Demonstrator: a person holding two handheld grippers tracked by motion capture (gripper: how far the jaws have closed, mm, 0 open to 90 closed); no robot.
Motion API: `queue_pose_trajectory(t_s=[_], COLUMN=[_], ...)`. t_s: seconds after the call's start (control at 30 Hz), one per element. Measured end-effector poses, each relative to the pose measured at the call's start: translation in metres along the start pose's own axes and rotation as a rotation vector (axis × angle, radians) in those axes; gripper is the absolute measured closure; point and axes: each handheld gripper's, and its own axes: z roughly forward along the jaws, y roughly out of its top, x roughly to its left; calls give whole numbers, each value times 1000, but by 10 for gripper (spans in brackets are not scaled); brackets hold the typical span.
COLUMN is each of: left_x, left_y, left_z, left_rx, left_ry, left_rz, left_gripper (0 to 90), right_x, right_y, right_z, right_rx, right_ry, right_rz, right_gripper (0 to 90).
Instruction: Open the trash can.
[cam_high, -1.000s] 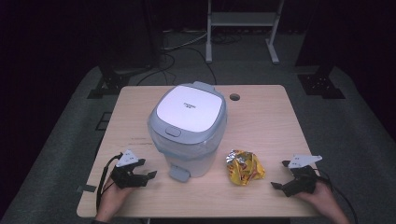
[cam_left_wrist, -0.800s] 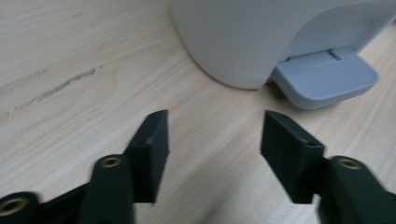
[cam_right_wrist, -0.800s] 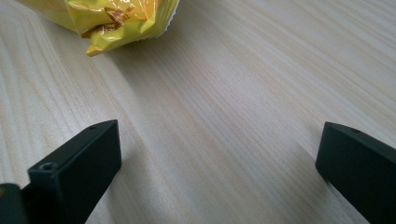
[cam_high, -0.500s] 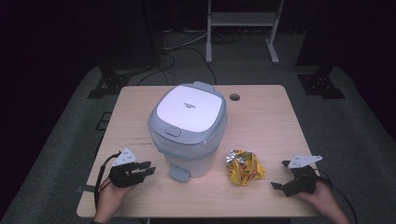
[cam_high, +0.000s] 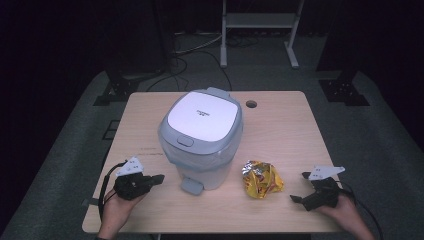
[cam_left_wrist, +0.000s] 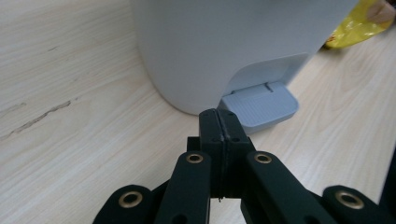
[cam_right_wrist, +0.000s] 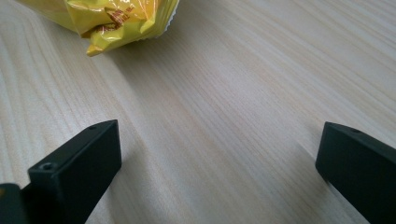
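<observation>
Currently, item 1: pedal bin (cam_high: 202, 137), white/grey, sitting mid-table (cam_high: 280, 120), lid (cam_high: 200, 116) down. Item 2: crumpled yellow snack wrapper (cam_high: 262, 178), lying on the wood just right of the bin, nothing touching it. Item 3: foot pedal (cam_high: 192, 186) sticking out at the bin's front base. L gripper (cam_high: 156, 178) is lying low at front-left, jaws pressed together, tips pointing at the pedal (cam_left_wrist: 259, 106) and sitting just short of it, apart. R gripper (cam_high: 299, 187) is resting front-right, jaws spread wide, wrapper (cam_right_wrist: 109, 21) near but ahead of them, not between. Progress, as judged: barely begun; lid not opened, wrapper not picked up, nothing binned; pedal press, pickup and drop all remaining. Vs. earlier frames: L gripper is now pointing more squarely at the pedal and sitting a bit nearer; R gripper, bin and wrapper are staying put.
</observation>
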Motion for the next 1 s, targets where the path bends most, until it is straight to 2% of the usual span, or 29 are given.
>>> queue_pose_trajectory(t_s=[0.43,0.63,1.0], left_x=[-8,-11,-18], left_y=[16,25,46], left_z=[-17,-25,-49], left_rx=[-29,-33,-88], left_ry=[-54,-66,-88], left_rz=[12,14,20], left_gripper=[900,900,900], right_x=[0,0,0], right_y=[0,0,0], right_z=[0,0,0], right_rx=[1,0,0], right_ry=[0,0,0], right_rz=[0,-1,-1], right_gripper=[0,0,0])
